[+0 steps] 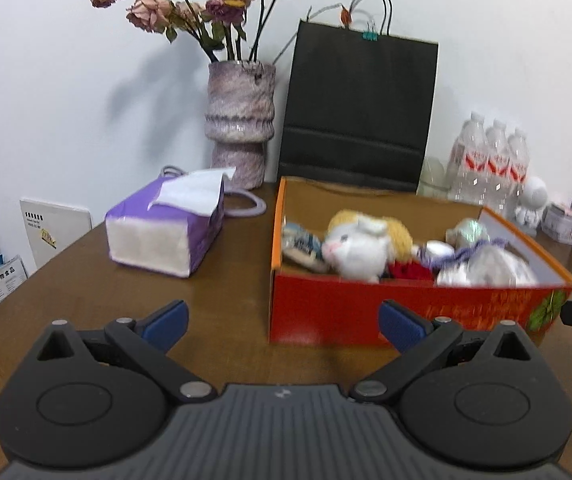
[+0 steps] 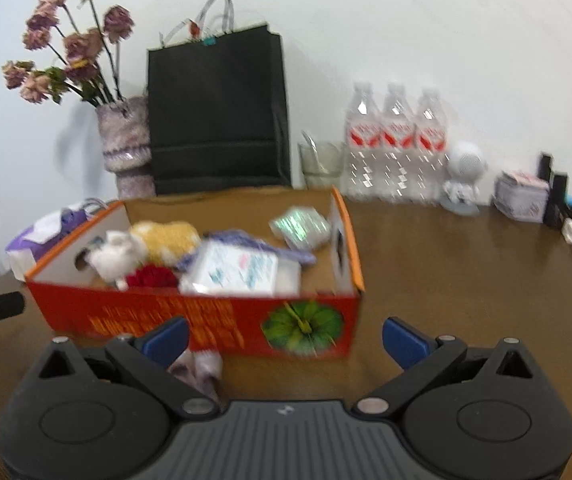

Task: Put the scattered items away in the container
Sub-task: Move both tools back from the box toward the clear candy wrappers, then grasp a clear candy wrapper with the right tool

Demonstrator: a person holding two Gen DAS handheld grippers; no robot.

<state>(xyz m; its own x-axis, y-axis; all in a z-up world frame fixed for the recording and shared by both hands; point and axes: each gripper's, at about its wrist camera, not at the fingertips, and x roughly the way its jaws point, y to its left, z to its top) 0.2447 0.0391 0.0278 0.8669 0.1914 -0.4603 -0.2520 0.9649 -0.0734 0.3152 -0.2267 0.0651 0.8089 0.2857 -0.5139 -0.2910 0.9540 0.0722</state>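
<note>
**Both hand-held grippers empty and spread before the filled box**

While the left hand-held gripper [image 1: 282,322] hangs low over the brown wooden tabletop [image 1: 126,300] with its blue-padded fingers [image 1: 166,320] spread wide and nothing between them, the red and orange cardboard box [image 1: 365,312] sits just ahead of it and a little to its right. Inside the box lie a white and yellow plush toy [image 1: 359,248], a dark red fluffy item [image 1: 407,272], a clear plastic-wrapped bundle [image 1: 485,266] and a small printed packet [image 1: 299,246] against the near-left wall. Ahead and to the left of this hand-held gripper stands a purple soft pack of white tissues [image 1: 166,232], apart from the box. Beyond both, against the wall, are a mottled purple ceramic vase of dried pink roses [image 1: 241,120] and a black paper carrier bag [image 1: 359,108].

The right hand-held gripper [image 2: 285,340] is likewise wide apart and holds nothing. The box's red front wall with a green leaf print [image 2: 301,328] is directly ahead, close to its left finger. A pale crumpled item [image 2: 200,368] lies on the tabletop just in front of the box, near that left finger; blur hides what it is. Further ahead and to the right stand three clear plastic water bottles with red labels [image 2: 395,140], a clear drinking glass [image 2: 321,162] and a small white round-headed figurine [image 2: 463,178].
</note>
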